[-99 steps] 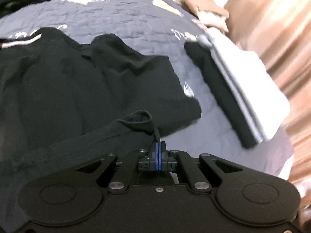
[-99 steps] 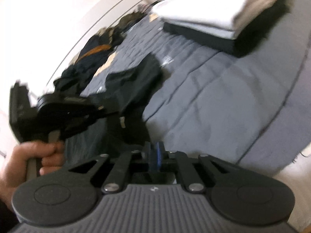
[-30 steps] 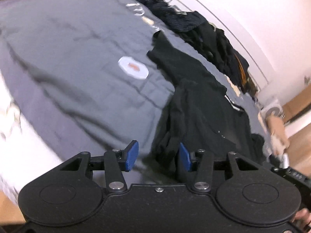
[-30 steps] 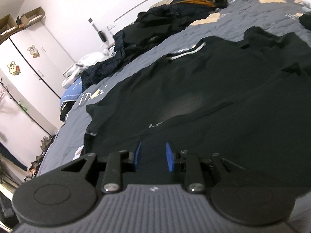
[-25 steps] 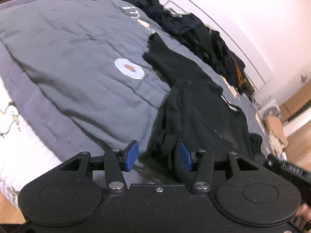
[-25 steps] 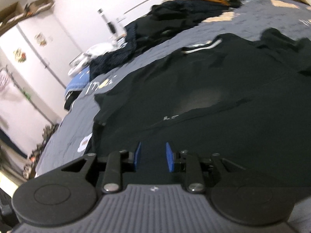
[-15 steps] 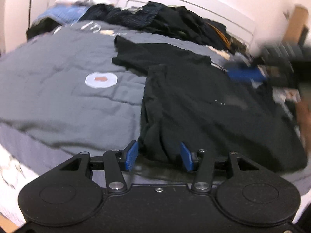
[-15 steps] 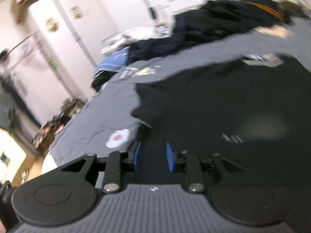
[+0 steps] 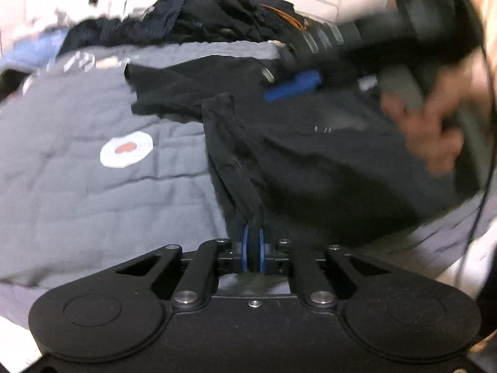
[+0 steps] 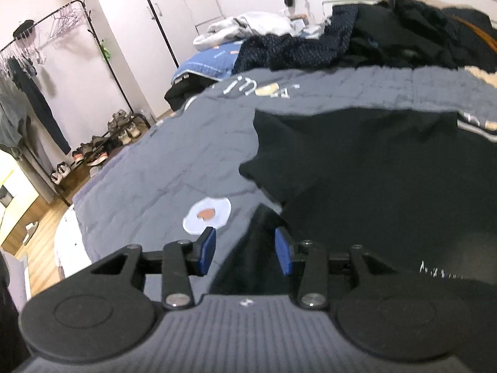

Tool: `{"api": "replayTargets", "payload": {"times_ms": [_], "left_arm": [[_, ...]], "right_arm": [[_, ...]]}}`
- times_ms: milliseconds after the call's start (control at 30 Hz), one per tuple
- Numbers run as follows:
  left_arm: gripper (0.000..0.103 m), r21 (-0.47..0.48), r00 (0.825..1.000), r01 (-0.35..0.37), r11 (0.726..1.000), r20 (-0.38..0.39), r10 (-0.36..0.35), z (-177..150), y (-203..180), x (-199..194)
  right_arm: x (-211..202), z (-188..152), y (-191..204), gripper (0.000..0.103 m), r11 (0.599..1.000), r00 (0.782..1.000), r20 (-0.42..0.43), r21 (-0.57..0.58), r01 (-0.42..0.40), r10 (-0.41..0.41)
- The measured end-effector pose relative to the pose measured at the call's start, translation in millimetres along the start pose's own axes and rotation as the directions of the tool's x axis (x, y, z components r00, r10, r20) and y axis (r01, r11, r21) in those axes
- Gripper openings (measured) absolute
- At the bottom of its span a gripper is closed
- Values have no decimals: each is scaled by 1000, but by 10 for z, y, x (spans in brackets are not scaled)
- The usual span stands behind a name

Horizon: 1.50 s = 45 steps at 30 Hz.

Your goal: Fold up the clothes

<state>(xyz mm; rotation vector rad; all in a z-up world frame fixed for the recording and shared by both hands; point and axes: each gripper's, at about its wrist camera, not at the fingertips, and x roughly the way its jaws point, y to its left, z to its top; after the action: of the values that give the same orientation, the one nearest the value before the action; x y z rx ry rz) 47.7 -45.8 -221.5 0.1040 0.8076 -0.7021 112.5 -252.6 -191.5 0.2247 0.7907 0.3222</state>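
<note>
A black T-shirt (image 9: 326,161) lies spread on the grey quilt (image 9: 93,192), one sleeve pointing left. My left gripper (image 9: 253,242) is shut on the bunched near hem of the black T-shirt, which rises in a ridge from the blue pads. In the left wrist view my right gripper (image 9: 292,90) hovers blurred over the shirt's upper part, held by a hand (image 9: 431,130). In the right wrist view the right gripper (image 10: 245,248) has its jaws opening, with a raised fold of the black T-shirt (image 10: 388,174) between the pads, not pressed.
A heap of dark clothes (image 10: 372,43) lies along the far side of the bed. A fried-egg patch (image 10: 208,214) marks the quilt (image 10: 174,161) left of the shirt. A clothes rack (image 10: 40,62), shoes (image 10: 102,149) and wardrobe (image 10: 174,9) stand beyond the bed's left edge.
My left gripper has shut on the shirt's near hem and pulled it into a ridge. The right gripper swung left across the shirt towards its sleeve side and opened wider.
</note>
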Motion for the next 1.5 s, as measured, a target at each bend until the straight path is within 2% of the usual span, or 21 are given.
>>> {"api": "replayTargets", "payload": {"times_ms": [67, 133, 233, 333, 533, 567, 600, 633, 667, 833, 933, 1067, 1100, 1167, 1200, 1233, 1267, 1300, 1333, 1400, 1500], "left_arm": [[7, -11, 1000, 13, 1000, 2, -13, 20, 56, -50], [7, 22, 1000, -9, 1000, -1, 9, 9, 5, -29], [9, 75, 999, -50, 996, -8, 51, -7, -106, 33], [9, 55, 998, -55, 997, -12, 56, 6, -97, 54], [11, 30, 997, -66, 997, -26, 66, 21, -86, 103], [11, 30, 997, -67, 997, -29, 68, 20, -84, 111], [11, 24, 997, -65, 998, -32, 66, 21, -75, 115], [11, 17, 997, -63, 998, -34, 64, 21, -64, 118], [10, -1, 998, -58, 998, -37, 58, 26, -36, 113], [8, -124, 1000, -24, 992, -18, 21, 93, 121, 33], [8, -129, 1000, 0, 992, -15, -2, 120, 126, -30], [8, -82, 996, -1, 997, -87, -6, 65, 80, 14], [8, -55, 995, -20, 998, -96, 14, 41, 55, 19], [9, -27, 995, -77, 997, -72, 75, 37, 51, -11], [9, -47, 995, -87, 995, -52, 85, 53, 83, -45], [10, -83, 998, -64, 994, -30, 62, 72, 123, -81], [11, -116, 999, -41, 992, -9, 40, 91, 159, -114], [19, -124, 1000, -25, 992, 3, 26, 105, 157, -124], [33, -128, 1000, -10, 992, 14, 12, 118, 152, -132], [48, -101, 1000, -7, 995, 8, 8, 114, 96, -89], [48, -70, 1000, -15, 997, -20, 14, 89, 38, 0]], "right_arm": [[64, -7, -55, 41, 1000, 1000, -11, 19, 16, -16], [116, 15, -51, 41, 1000, 1000, -14, 25, 12, -11], [204, 94, 79, 41, 998, 1000, -13, -55, 18, -19], [344, 159, 182, 43, 991, 998, -34, -120, 51, -56], [731, 186, 268, 43, 978, 986, -100, -173, 116, -135], [780, 179, 248, 35, 979, 984, -100, -159, 130, -147], [818, 174, 219, 16, 981, 983, -98, -134, 142, -155], [857, 169, 189, 4, 982, 982, -96, -110, 152, -163], [869, 177, 155, 4, 983, 982, -86, -80, 163, -169], [753, 242, 43, 4, 984, 984, 19, 30, 175, -176], [737, 275, 26, 4, 982, 981, 54, 43, 186, -188], [785, 304, 5, 4, 979, 977, 63, 37, 201, -203], [805, 318, -12, 4, 981, 980, 47, 43, 190, -192], [852, 351, -46, 6, 987, 988, -5, 58, 152, -152], [850, 363, -32, 7, 989, 990, -16, 48, 142, -141], [839, 372, -7, 7, 991, 991, -19, 30, 133, -132], [829, 380, 18, 9, 992, 992, -23, 13, 124, -124], [820, 391, 53, 10, 993, 993, -29, -9, 116, -116], [797, 401, 94, 11, 993, 993, -32, -34, 109, -110], [736, 422, 178, 22, 992, 994, -35, -84, 98, -101], [527, 409, 246, 30, 989, 996, -16, -120, 84, -86]]}}
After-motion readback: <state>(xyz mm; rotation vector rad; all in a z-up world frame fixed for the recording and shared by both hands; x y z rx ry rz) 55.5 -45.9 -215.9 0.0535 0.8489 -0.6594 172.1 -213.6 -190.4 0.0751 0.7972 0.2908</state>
